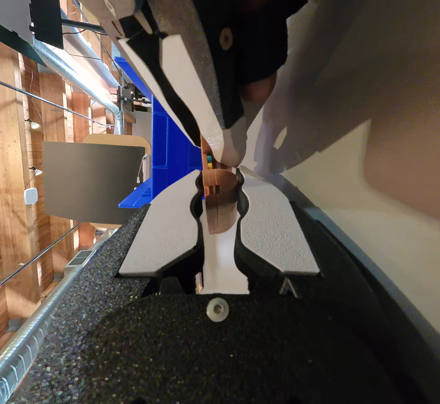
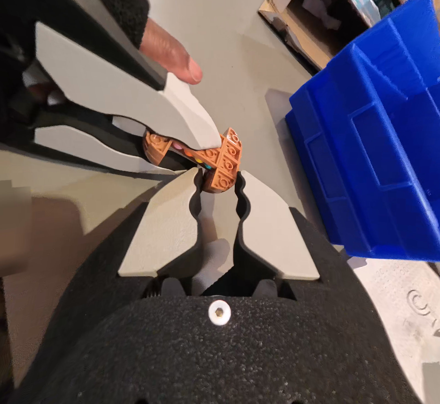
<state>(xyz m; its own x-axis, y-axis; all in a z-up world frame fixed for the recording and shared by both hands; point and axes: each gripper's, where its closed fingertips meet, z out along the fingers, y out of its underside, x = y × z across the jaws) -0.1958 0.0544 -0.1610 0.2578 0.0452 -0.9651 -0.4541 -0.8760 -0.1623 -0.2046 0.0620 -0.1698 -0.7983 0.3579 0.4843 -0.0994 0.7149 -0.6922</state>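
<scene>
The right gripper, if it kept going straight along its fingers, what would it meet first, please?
The right gripper already has the brown brick assembly between its fingertips, so that comes first. Just beyond it is the left gripper, clamped on the same piece.

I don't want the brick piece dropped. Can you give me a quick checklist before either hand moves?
1. Right tongs closed on the brown brick assembly: ok, rounded end between the tips.
2. Left tongs gripping its other end: ok.
3. Assembly in one piece: ok.
4. Assembly off the grey tabletop: cannot tell.
5. Blue bin clear of both tongs: ok.
6. Finger away from the tips: ok.
</scene>
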